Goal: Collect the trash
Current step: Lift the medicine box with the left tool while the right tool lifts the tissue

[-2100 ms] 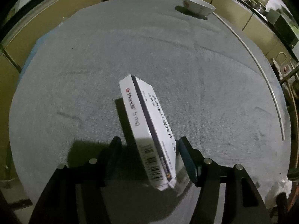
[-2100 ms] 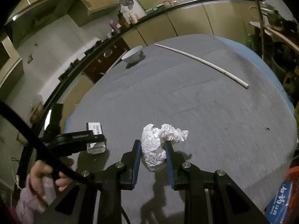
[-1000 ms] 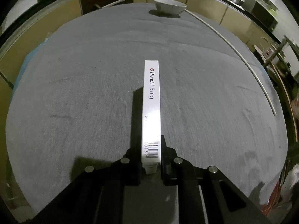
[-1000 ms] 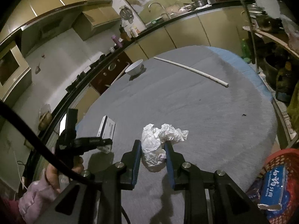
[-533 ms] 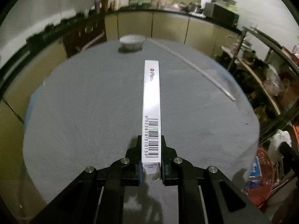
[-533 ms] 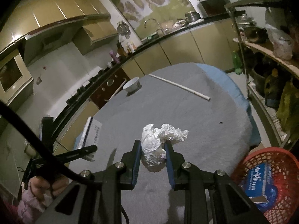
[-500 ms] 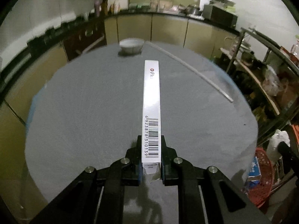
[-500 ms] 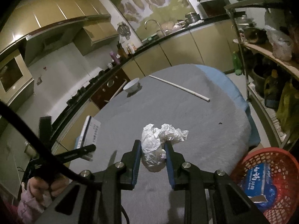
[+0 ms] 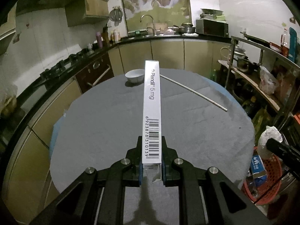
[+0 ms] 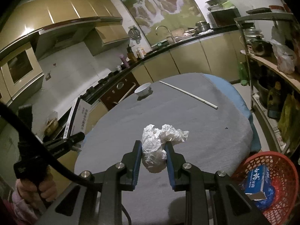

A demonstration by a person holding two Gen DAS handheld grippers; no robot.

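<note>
With both pieces of trash raised clear of the grey table (image 9: pixel 105 123), the left gripper (image 9: pixel 151 166) pinches the medicine box (image 9: pixel 151 112) edge-on while the right gripper (image 10: pixel 153 161) squeezes the crumpled paper (image 10: pixel 159 144), presumably bound for the red basket (image 10: pixel 281 161) beside the table.

Left tongs (image 9: pixel 151 161) clamping white medicine box (image 9: pixel 151 108), red basket (image 9: pixel 266 180) lower right
</note>
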